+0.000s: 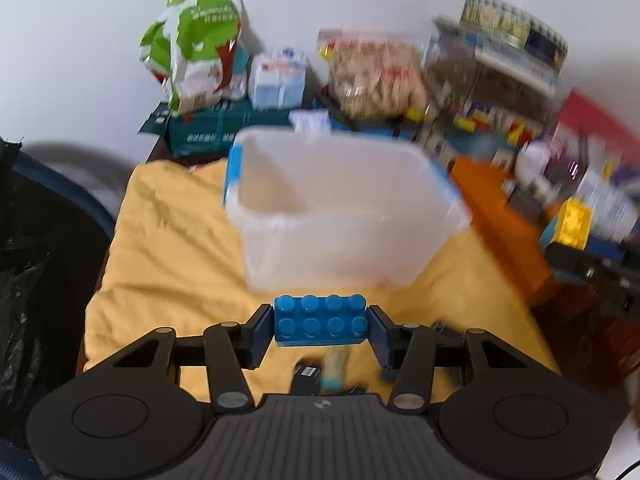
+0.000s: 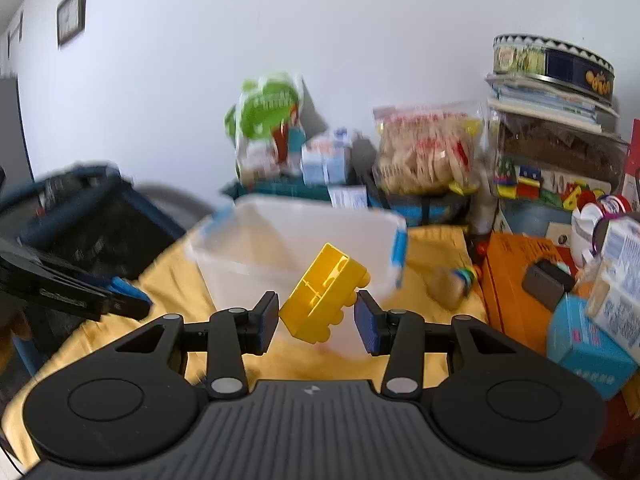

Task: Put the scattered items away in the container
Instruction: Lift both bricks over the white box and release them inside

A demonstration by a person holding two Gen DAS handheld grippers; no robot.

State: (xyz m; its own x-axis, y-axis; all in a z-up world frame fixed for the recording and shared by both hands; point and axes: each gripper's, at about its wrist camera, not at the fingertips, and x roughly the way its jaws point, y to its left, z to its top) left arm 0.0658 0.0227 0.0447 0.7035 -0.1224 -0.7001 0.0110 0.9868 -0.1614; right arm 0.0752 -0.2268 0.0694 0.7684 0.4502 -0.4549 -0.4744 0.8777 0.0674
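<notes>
Two bricks held: our left gripper (image 1: pixel 320 326) pinches blue brick (image 1: pixel 320 322), right gripper (image 2: pixel 316 318) pinches tilted yellow brick (image 2: pixel 326 294), both w/ clear container (image 1: pixel 340 216) just ahead.

Light: even, soft daylight, moderately bright | Shadows: faint ones cast on the white wall (image 2: pixel 320 40) | Glare: none noted | Blur: clear container (image 1: pixel 344 216) and background clutter smeared in both views; gripper bodies rendered sharp | Distortion: strong fisheye bending, dark corners.
</notes>
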